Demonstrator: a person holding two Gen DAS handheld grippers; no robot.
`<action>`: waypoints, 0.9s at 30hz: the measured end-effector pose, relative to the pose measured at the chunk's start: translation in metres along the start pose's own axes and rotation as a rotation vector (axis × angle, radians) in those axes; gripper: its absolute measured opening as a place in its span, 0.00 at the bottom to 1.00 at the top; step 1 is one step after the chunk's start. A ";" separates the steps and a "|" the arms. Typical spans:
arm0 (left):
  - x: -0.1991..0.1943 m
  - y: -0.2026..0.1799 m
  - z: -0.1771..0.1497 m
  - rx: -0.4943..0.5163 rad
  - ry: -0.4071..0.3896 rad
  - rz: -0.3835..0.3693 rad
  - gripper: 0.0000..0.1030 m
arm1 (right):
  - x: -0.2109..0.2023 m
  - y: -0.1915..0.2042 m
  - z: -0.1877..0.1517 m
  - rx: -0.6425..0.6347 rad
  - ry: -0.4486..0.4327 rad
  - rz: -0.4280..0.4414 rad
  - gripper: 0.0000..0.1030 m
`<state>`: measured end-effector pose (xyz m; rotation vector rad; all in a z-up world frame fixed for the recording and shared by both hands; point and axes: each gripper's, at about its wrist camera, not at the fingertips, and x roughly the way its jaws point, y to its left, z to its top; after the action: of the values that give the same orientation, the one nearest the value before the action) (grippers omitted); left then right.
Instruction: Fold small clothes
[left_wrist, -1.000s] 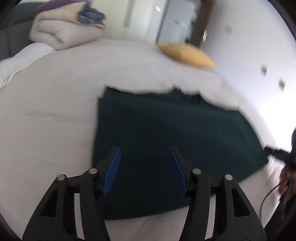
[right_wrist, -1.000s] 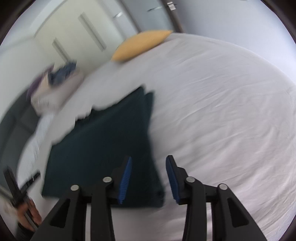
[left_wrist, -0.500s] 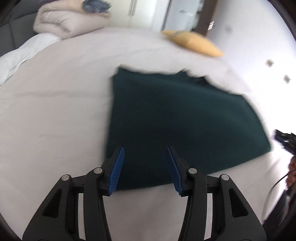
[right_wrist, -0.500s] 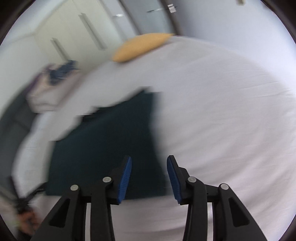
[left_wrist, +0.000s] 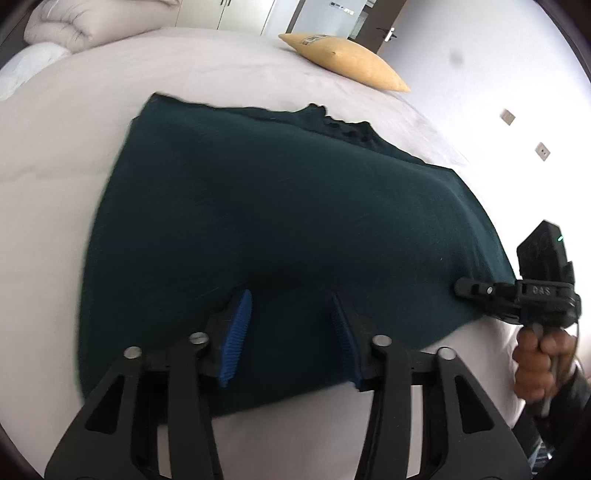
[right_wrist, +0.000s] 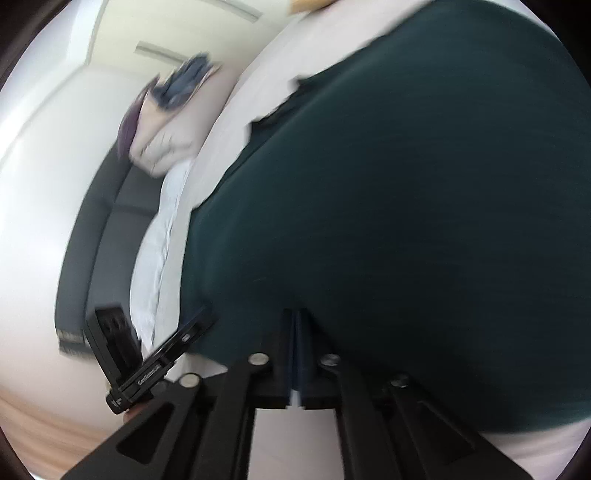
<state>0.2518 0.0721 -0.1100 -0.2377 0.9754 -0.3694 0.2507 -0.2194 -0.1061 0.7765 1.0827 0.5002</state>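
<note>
A dark green garment (left_wrist: 277, 203) lies spread flat on the white bed (left_wrist: 55, 184). My left gripper (left_wrist: 290, 295) hovers low over its near edge. The jaws are closing, the blue pads (left_wrist: 236, 332) still apart, with fabric lying below and between them. In the same view my right gripper (left_wrist: 461, 288), held by a hand (left_wrist: 535, 362), has its tip at the garment's near right corner. The right wrist view is blurred. It shows the right gripper (right_wrist: 297, 314) shut, pinching the edge of the garment (right_wrist: 406, 203), with the left gripper (right_wrist: 203, 317) just to its left.
A yellow pillow (left_wrist: 343, 64) lies at the far side of the bed. Folded beige bedding (left_wrist: 62, 22) with dark clothes (right_wrist: 184, 81) on top sits at the far left. A dark grey headboard (right_wrist: 107, 229) runs along that side. White wall with sockets (left_wrist: 541, 150) stands on the right.
Both grippers have come down closer to the garment. The right one swung left onto the corner and shut there. The left jaws have narrowed.
</note>
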 end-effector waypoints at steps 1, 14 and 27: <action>-0.001 0.006 0.000 -0.009 0.001 -0.007 0.33 | -0.006 -0.008 0.002 0.018 -0.013 0.012 0.00; -0.062 0.096 -0.015 -0.294 -0.116 -0.053 0.34 | -0.152 -0.083 0.007 0.176 -0.341 -0.100 0.10; -0.040 0.127 0.010 -0.535 0.013 -0.209 0.74 | -0.094 0.029 0.024 -0.017 -0.229 0.043 0.50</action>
<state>0.2653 0.2047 -0.1196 -0.8284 1.0525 -0.2938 0.2351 -0.2736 -0.0225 0.8220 0.8504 0.4441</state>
